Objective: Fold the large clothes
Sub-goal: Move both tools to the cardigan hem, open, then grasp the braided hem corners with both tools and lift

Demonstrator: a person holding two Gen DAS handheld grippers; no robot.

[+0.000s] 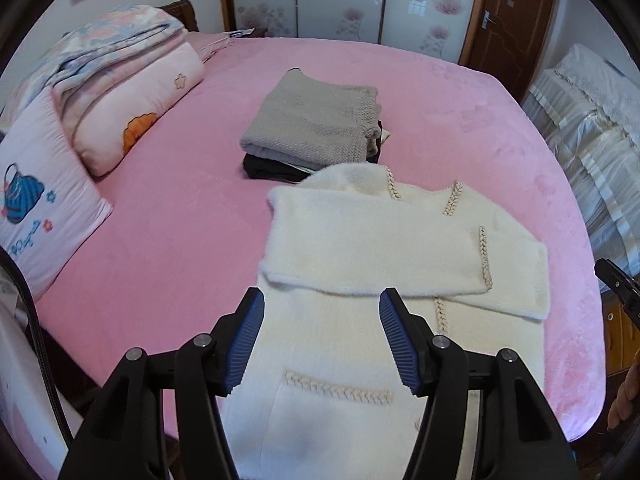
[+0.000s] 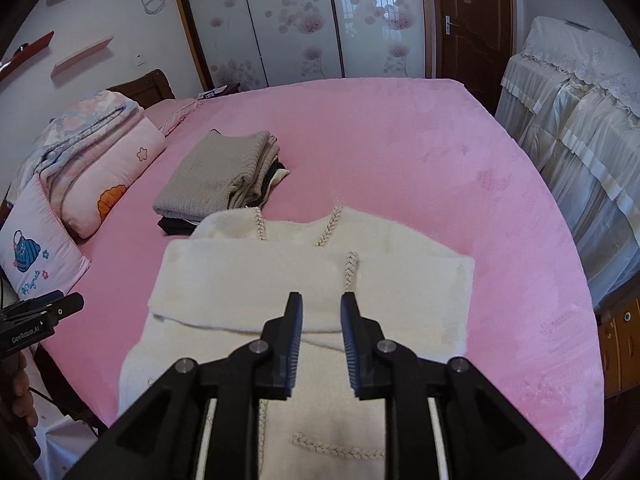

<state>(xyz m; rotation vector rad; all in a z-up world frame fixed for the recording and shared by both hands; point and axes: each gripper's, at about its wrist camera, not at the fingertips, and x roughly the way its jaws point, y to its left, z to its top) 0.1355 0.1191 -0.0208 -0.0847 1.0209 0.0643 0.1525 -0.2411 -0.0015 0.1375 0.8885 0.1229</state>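
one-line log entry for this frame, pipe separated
stage: sleeves folded across | cardigan flat on bed | left tool open, empty | right tool open, empty | folded pile behind

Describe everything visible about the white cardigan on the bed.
The white cardigan is a fuzzy, plush-looking knit with beige braided trim along the neckline, front edge and a pocket. It lies flat on the pink bed cover, both sleeves folded across the chest, its collar end beside the folded clothes stack. Both grippers, left and right, are open above it, holding nothing.

Pink bedsheet point(image 1: 440, 92), embroidered pillow point(image 1: 36, 208), folded floral quilt point(image 1: 108, 52), brown door point(image 2: 472, 20)
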